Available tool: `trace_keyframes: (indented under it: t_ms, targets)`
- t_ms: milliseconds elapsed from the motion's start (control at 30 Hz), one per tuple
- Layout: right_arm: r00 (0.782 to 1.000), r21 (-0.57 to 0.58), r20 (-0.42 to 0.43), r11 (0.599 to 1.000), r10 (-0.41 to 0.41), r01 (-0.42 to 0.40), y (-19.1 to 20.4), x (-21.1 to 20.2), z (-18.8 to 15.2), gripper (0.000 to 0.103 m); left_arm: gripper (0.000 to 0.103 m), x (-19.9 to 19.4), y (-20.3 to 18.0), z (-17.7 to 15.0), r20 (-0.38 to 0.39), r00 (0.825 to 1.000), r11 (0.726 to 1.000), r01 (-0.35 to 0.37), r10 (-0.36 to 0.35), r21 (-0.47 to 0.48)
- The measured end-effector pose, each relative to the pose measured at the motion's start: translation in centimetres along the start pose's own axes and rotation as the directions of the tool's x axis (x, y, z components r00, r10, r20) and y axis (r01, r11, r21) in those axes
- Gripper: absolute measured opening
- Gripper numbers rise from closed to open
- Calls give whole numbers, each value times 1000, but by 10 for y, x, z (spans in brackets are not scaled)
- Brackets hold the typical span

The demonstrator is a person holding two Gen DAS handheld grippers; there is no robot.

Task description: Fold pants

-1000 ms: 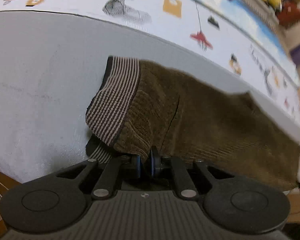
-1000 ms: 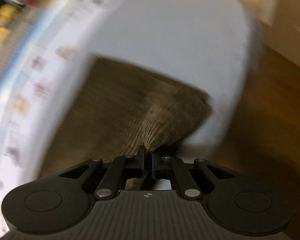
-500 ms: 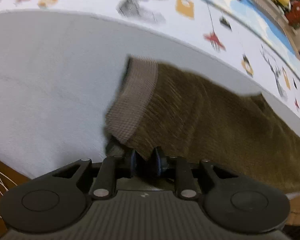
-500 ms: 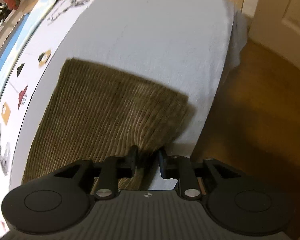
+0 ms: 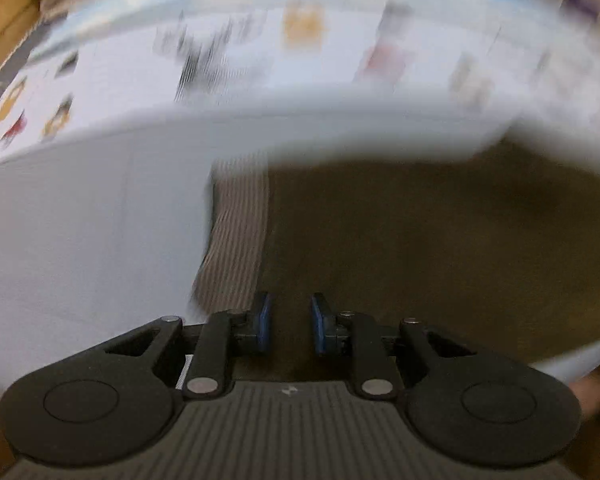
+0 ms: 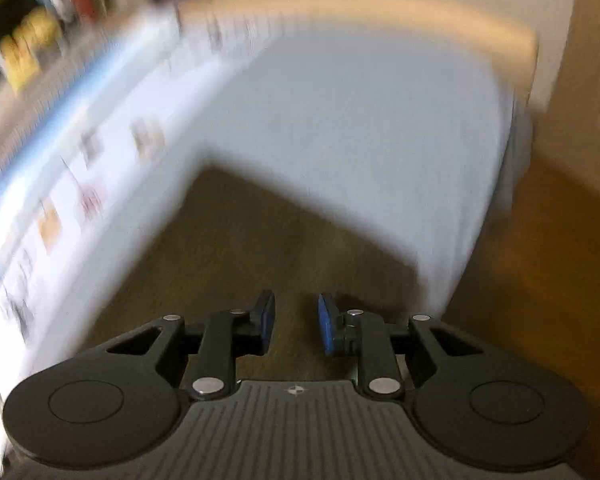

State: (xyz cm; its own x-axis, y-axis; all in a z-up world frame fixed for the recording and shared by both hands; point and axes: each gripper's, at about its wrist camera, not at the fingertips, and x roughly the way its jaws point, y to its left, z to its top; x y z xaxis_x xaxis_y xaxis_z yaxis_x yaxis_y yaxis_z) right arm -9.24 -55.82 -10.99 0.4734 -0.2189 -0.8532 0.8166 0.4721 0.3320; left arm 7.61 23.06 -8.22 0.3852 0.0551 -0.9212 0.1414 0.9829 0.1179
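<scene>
Both views badly motion-blurred.

Left wrist view: left gripper (image 5: 287, 322), black w/ blue pads, points down at the olive-brown corduroy pants (image 5: 440, 248). Jaws stand apart w/ a visible gap and are closing; pants fabric lies under and betw. them, but the pads don't press on it. Just left of the left pad sits the striped ribbed waistband (image 5: 236, 240), grey-brown, running up and away from the gripper. Pants lie flat on a pale grey sheet (image 5: 80, 240) covering the bed; cloth fills the middle and right of this view. Beyond the sheet, a white printed cover (image 5: 260, 60) w/ small orange, red and dark motifs, too smeared to read. Wood-coloured strip at top left corner.

Right wrist view: right gripper (image 6: 296, 324), same build, also angled down over the pants (image 6: 240, 248). Jaws parted, nothing pinched; brown cloth visible thru the gap below the pads. Here the pants' far edge forms a blunt corner against the pale grey sheet (image 6: 360, 140). Sheet's right edge drops off to a brown wooden floor (image 6: 540, 260). Left side: printed cover (image 6: 100, 168) w/ a light blue band alongside; blurred coloured items at top left, can't tell what they are. Pale rounded bed edge across the top.
</scene>
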Motion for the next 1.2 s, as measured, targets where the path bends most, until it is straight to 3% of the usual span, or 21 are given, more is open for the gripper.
trace_keyframes:
  t_ms: [67, 133, 233, 300, 333, 367, 400, 467, 533, 600, 667, 733, 767, 800, 833, 867, 933, 1033, 1200]
  targets:
    - [993, 23, -91, 997, -76, 78, -10, 17, -4, 26, 14, 7, -2, 1, -26, 1000, 1000, -2, 2, 7]
    - [997, 82, -56, 995, -56, 61, -15, 10, 2, 26, 16, -7, 0, 4, 37, 999, 1000, 15, -14, -20]
    - [997, 16, 7, 997, -73, 73, -9, 2, 8, 26, 18, -29, 1, 8, 149, 987, 997, 65, -57, -47]
    - [991, 19, -56, 992, -120, 121, -12, 11, 4, 26, 18, -21, -3, 14, 106, 991, 994, 84, -77, -63]
    - [989, 49, -63, 989, -136, 139, -15, 13, 3, 37, 19, -6, -3, 14, 26, 998, 996, 55, -53, -68]
    - [987, 80, -47, 984, -153, 157, -17, 10, 4, 37, 17, 8, -5, 10, -59, 998, 999, 20, -23, -41]
    - [984, 86, -13, 980, -176, 177, -14, 5, 5, 37, 17, 13, -11, 9, -82, 997, 1000, 11, -10, 5]
    - [973, 82, 86, 975, -214, 207, -3, -12, 8, 37, 18, 3, -15, 13, -42, 999, 1000, -5, 5, 20]
    - [969, 61, 195, 988, -150, 140, 15, -31, 9, 37, 22, -15, -13, 18, 44, 999, 1000, -1, 1, -15]
    - [967, -46, 253, 998, -21, 34, 47, -46, 2, 37, 27, -36, -11, 23, 158, 987, 999, 13, -6, -40]
    - [952, -187, 279, 979, 129, -77, 86, -58, -10, 37, 27, -47, -11, 29, 220, 972, 994, 93, -78, -60]
    - [929, -336, 264, 928, 259, -163, 130, -66, -25, 33, 27, -40, -15, 32, 198, 965, 980, 189, -173, -67]
    - [918, -400, 243, 894, 314, -200, 151, -69, -34, 31, 27, -31, -18, 33, 156, 970, 978, 198, -186, -61]
    - [905, -461, 209, 854, 370, -242, 173, -69, -44, 21, 27, -17, -18, 34, 88, 984, 986, 158, -154, -51]
    - [893, -509, 167, 812, 418, -285, 196, -71, -52, 9, 27, 2, -20, 31, -15, 998, 997, 67, -67, -34]
    - [879, -549, 123, 769, 461, -327, 218, -70, -64, 5, 19, 13, -21, 27, -63, 998, 1000, 25, -26, -18]
    - [860, -610, 55, 699, 507, -373, 262, -76, -86, 0, 19, 11, -20, 28, -52, 998, 999, 33, -34, -20]
    - [847, -699, -43, 589, 531, -405, 317, -75, -124, 0, 19, 12, -12, 30, -52, 997, 997, 54, -57, -58]
    - [802, -770, -266, 383, 534, -511, 399, -66, -195, 4, 19, 8, -13, 29, -52, 996, 996, 64, -67, -58]
